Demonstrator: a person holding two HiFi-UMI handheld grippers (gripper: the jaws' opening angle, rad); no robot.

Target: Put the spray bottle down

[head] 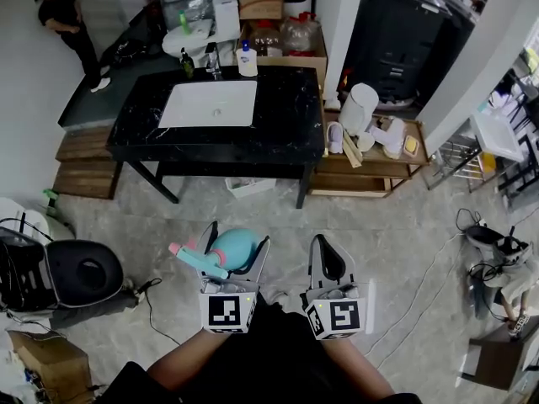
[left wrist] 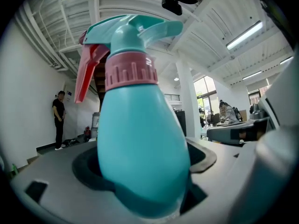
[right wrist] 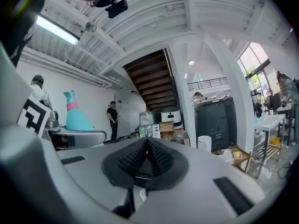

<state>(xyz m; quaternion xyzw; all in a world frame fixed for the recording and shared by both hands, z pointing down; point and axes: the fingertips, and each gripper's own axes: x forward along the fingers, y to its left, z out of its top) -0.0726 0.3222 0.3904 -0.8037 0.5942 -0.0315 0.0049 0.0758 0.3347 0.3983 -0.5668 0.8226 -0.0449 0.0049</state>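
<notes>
A teal spray bottle (head: 232,247) with a pink collar and pink trigger lies sideways between the jaws of my left gripper (head: 238,236), which is shut on its round body. In the left gripper view the bottle (left wrist: 140,143) fills the middle, nozzle up, wedged in the dark pads. My right gripper (head: 323,247) hangs beside it to the right, shut with nothing in it; its ribbed pads (right wrist: 159,158) meet. The right gripper view shows the bottle (right wrist: 77,116) at the left. Both grippers are held level over the floor, in front of the black counter (head: 282,133).
The black counter holds a white sink (head: 209,103) and bottles at its back edge. A wooden shelf (head: 370,165) with a white bin (head: 360,108) stands to its right. A black chair (head: 80,272) and cables lie at the left. A person (head: 72,25) stands far left.
</notes>
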